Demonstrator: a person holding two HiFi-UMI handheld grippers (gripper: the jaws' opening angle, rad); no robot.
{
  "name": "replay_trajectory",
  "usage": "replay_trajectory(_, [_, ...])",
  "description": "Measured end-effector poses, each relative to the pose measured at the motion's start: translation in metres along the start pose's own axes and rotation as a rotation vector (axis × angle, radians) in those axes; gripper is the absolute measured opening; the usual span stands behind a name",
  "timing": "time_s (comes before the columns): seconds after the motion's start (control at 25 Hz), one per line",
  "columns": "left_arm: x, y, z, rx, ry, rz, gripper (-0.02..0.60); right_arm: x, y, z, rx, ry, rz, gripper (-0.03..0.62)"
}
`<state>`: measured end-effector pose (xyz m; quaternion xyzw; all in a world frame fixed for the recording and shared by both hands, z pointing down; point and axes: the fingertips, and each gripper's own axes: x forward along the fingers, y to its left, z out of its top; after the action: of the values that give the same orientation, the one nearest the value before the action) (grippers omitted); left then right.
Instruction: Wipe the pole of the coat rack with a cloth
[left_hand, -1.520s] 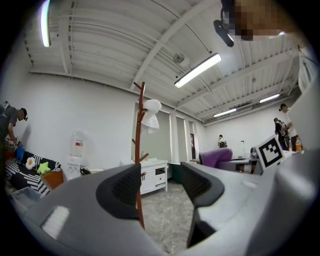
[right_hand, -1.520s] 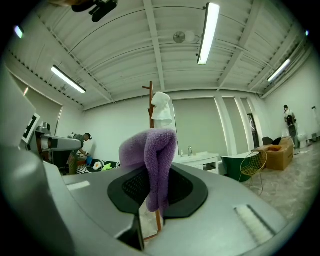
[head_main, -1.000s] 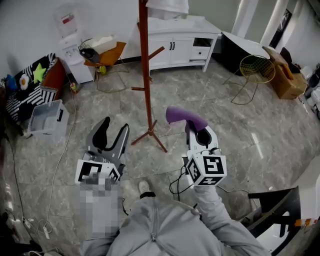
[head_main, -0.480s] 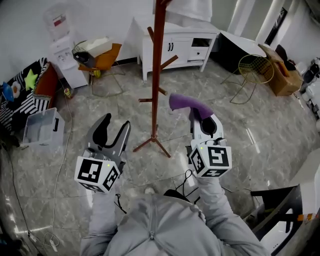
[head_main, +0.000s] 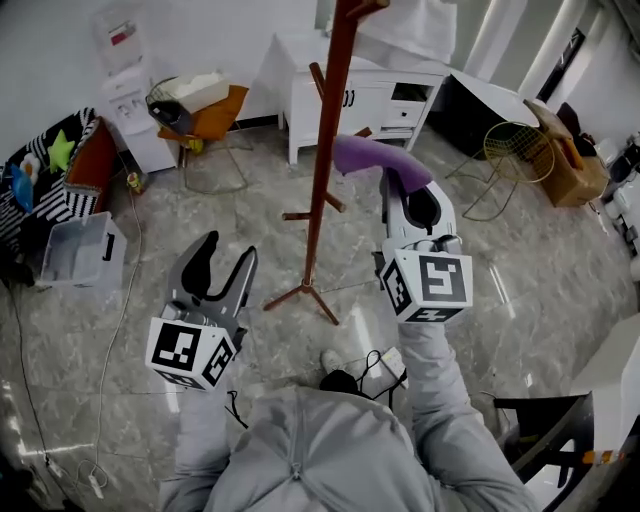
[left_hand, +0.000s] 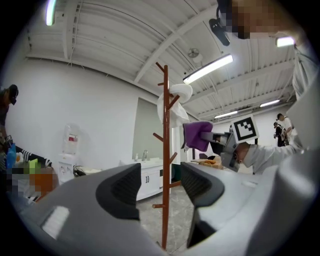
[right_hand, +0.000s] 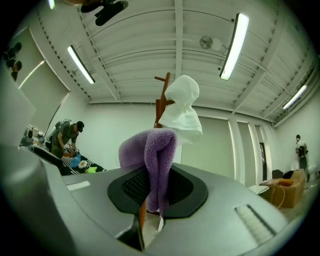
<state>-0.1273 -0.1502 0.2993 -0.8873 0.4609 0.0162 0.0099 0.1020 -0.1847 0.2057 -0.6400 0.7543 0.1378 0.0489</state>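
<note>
Change since a second ago: right gripper (head_main: 402, 190) is higher and closer in, so the cloth's free end now sits just beside the pole instead of well short of it.
Left gripper (head_main: 228, 256): low and nearest the person, jaws wide apart with nothing between them; pole seen through the gap in its own view.
Right gripper's hold: jaws clamped on the purple cloth (head_main: 372, 155), whose fold droops forward over the pads (right_hand: 150, 150).
Key relation: pole (head_main: 326, 150) lies to the left of the cloth's tip; the left gripper view shows a slim gap between them (left_hand: 165, 165), so no contact yet.
Pole's long axis: upright, from the tripod feet (head_main: 305, 292) to the pegs above.
Nearer arm: the right, by judgement; a short leftward press should land the cloth, with strokes then running up and down.
Farthest: white garment (right_hand: 182, 107) draped on top of the rack.
</note>
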Motion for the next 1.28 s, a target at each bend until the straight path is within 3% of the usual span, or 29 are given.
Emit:
replay_trajectory(0.28, [0.016, 0.029, 0.003, -0.01, -0.013, 0.109, 0.267, 0.069, 0.007, 0.012, -0.05, -0.035, 0.115, 0.054])
replay_trajectory(0.6, [0.027, 0.049, -0.001, -0.022, -0.02, 0.196, 0.267, 0.127, 0.004, 0.004, -0.048, 0.003, 0.168, 0.055])
replay_trajectory(0.96, [0.038, 0.05, -0.011, -0.034, -0.007, 0.216, 0.267, 0.139, 0.006, -0.029, -0.068, 0.087, 0.196, 0.054])
replay_trajectory(1.28, [0.046, 0.047, -0.016, -0.045, 0.008, 0.209, 0.267, 0.119, 0.024, -0.073, -0.156, 0.149, 0.216, 0.054])
